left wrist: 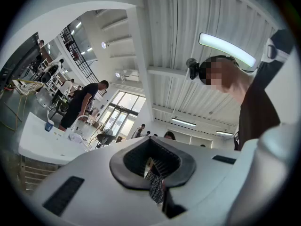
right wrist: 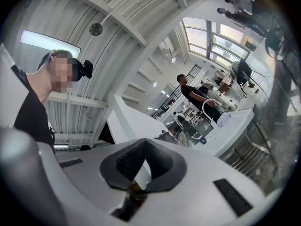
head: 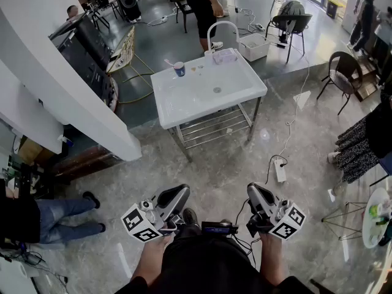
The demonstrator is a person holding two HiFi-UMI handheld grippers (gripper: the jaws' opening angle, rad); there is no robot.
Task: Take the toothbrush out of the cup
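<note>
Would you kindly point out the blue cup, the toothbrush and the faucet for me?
blue cup [head: 179, 70], head view, its side wall.
toothbrush [head: 169, 63], head view, its pink protruding end.
faucet [head: 222, 22], head view, top of its arch.

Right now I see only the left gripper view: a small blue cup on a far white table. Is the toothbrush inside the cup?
Observer: Yes, the head view shows a pink toothbrush leaning out of the blue cup, toward the left.
Operator: Is the floor free on the way?
Observer: No, a power strip with its cable lies short of the table, to the right.
Operator: And my other hand-held gripper?
Observer: The right hand-held gripper is shut, nothing between its jaws.
</note>
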